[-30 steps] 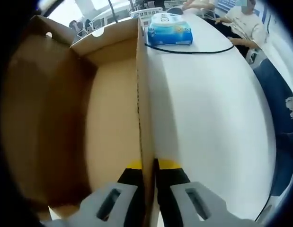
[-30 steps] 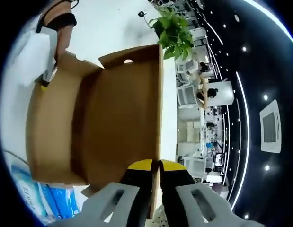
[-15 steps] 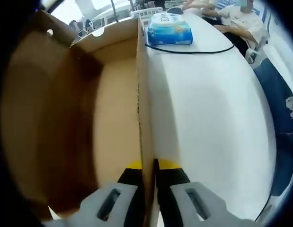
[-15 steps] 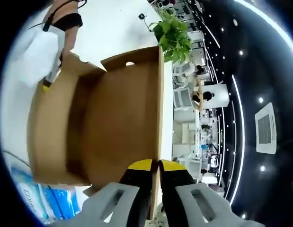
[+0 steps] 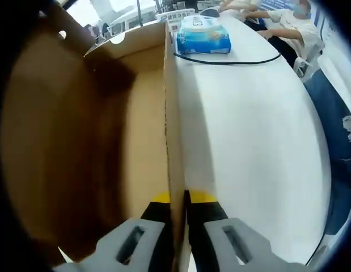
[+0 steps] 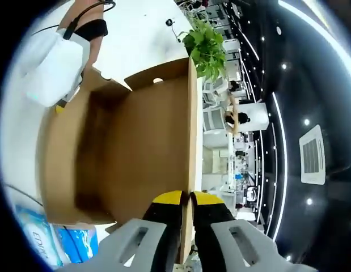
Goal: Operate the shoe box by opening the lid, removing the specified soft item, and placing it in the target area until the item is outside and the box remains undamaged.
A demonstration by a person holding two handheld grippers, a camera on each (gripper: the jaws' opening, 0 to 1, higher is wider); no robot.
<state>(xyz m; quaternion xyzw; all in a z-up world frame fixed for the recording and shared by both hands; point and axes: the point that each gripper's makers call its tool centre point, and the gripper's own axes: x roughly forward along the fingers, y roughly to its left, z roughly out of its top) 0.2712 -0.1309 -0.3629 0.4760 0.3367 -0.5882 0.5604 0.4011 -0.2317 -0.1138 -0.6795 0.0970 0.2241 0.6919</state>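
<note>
Cardboard box (image 5: 79,141), both claws pinching.

Left gripper view: shoe box (image 5: 90,141) fills left half of frame, on worktop (image 5: 249,141); its side wall (image 5: 170,130) runs up centre, bottom end between left tool (image 5: 178,199) tips. Tissue pack (image 5: 203,35) at top centre, cable (image 5: 232,60) just below it.

Right gripper view: lid (image 6: 135,141) at centre-left, edge between right tool (image 6: 186,198) tips; plant (image 6: 206,48) above.

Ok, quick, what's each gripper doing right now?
Left gripper: shut on the box wall.
Right gripper: shut on the lid edge.
</note>
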